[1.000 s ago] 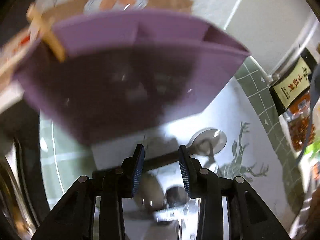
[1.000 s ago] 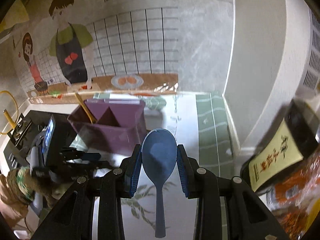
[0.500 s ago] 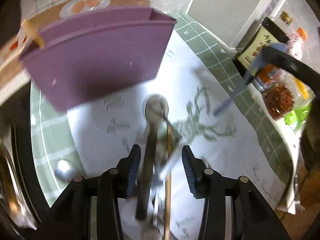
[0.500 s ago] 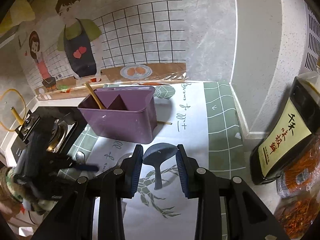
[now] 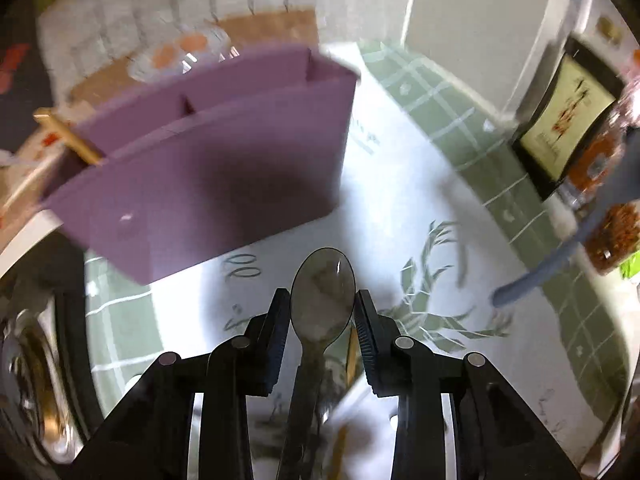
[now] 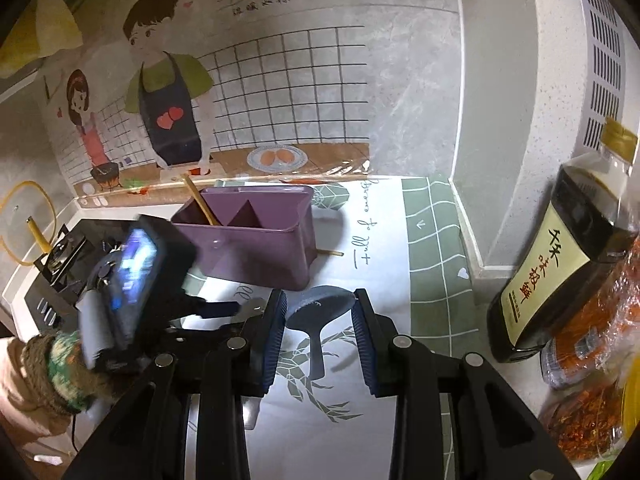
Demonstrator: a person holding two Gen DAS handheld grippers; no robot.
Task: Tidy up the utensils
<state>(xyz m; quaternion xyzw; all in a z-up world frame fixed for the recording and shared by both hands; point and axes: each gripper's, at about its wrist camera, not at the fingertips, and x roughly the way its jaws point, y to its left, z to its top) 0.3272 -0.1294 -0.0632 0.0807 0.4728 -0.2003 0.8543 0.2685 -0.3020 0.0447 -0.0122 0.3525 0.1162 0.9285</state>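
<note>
Two utensils held, left hand-held gripper [image 5: 322, 312] now clamping metal spoon [image 5: 322, 300], right hand-held gripper [image 6: 320, 312] still pinching blue rice paddle [image 6: 318, 312]

Metal spoon [image 5: 322, 300] and blue rice paddle [image 6: 320, 314] — each clamped bowl-forward, before purple divided holder [image 6: 256, 240] with one chopstick [image 6: 198, 200].

The left gripper [image 5: 322, 312] clamps the bowl of a metal spoon [image 5: 322, 304] just in front of the purple utensil holder [image 5: 208, 176]. A wooden chopstick [image 5: 66, 136] leans from the holder's left compartment, and a blue spoon handle [image 5: 536, 276] hangs well to the holder's right.
</note>
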